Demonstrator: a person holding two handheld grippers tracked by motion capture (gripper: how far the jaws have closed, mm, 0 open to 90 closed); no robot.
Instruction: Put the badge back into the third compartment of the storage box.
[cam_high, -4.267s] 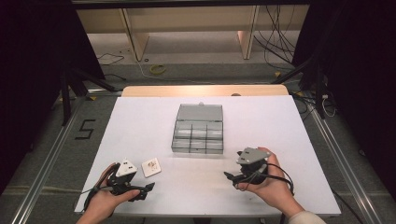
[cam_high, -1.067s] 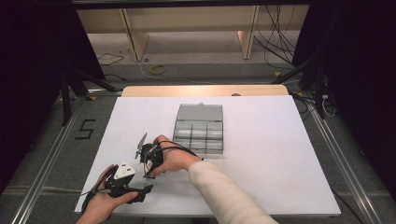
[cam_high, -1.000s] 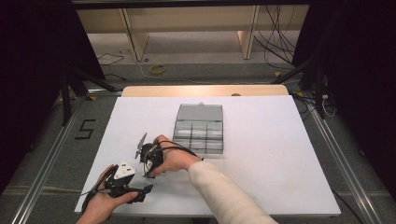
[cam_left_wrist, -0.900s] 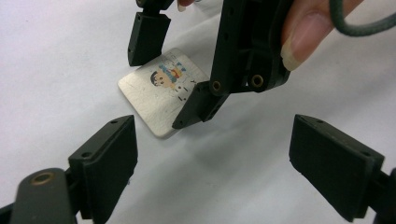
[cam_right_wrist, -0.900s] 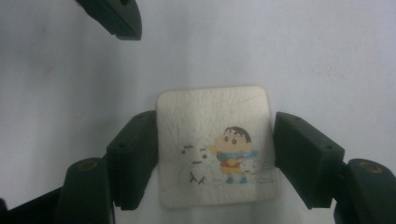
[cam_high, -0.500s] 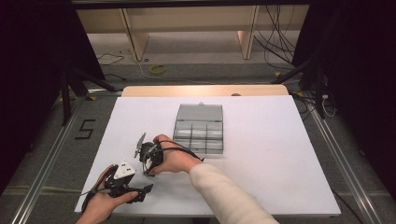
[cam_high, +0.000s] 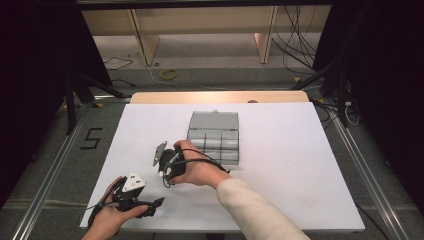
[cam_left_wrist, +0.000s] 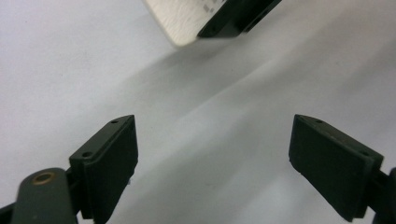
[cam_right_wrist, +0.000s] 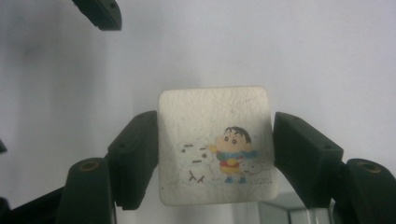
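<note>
R gripper (cam_right_wrist: 215, 154): jaws closed on both side edges of a small white square card (cam_right_wrist: 215, 149) w/ a cartoon kid printed on it, card flat between the pads, held off the white table (cam_high: 300, 165). In high view R gripper (cam_high: 167, 165) sits just left of the grey compartment box (cam_high: 214, 137), near table middle. L gripper (cam_left_wrist: 215, 163): jaws wide apart, nothing between them, low over table at front-left corner; card's corner (cam_left_wrist: 187, 18) shows just ahead of it.
</note>
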